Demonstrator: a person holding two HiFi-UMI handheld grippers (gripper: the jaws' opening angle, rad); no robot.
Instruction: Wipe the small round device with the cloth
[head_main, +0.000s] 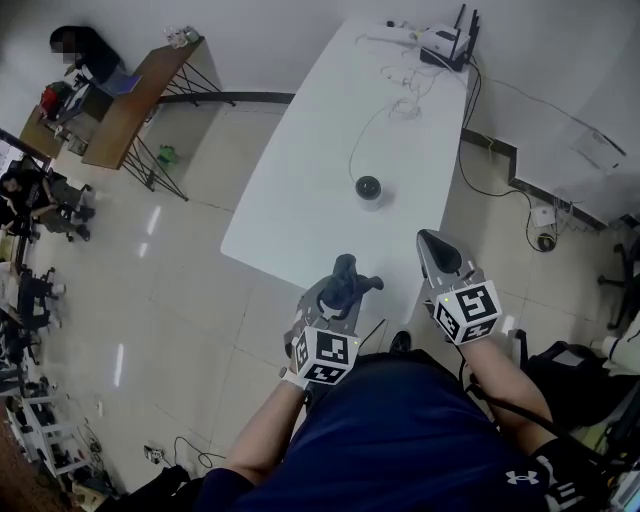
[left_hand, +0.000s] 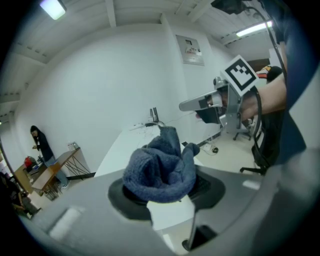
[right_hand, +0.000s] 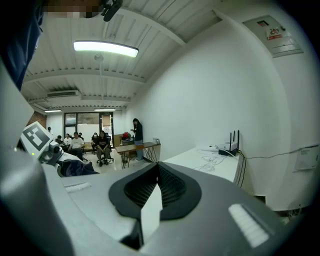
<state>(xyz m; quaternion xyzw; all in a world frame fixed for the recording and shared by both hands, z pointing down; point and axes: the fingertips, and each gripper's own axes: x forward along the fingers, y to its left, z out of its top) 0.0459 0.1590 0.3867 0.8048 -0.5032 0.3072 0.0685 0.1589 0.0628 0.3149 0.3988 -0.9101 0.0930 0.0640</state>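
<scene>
— Where's the small round device (head_main: 369, 188)?
— Towards the table's (head_main: 300, 150) near edge, midway across. The left tongs (head_main: 343, 288) clamp the bunched blue cloth (left_hand: 159, 167); the right tongs (head_main: 435, 248) are closed on nothing, both short of that edge.
— Best approach?
— Probably press the cloth's loose folds down flat, circling gently

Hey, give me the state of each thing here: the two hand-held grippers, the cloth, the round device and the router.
Left hand-held gripper: shut on the cloth.
Right hand-held gripper: shut, empty.
Cloth: bunched between the left jaws.
Small round device: resting on the white table, untouched.
Router: at the table's far end, antennas upright.
</scene>
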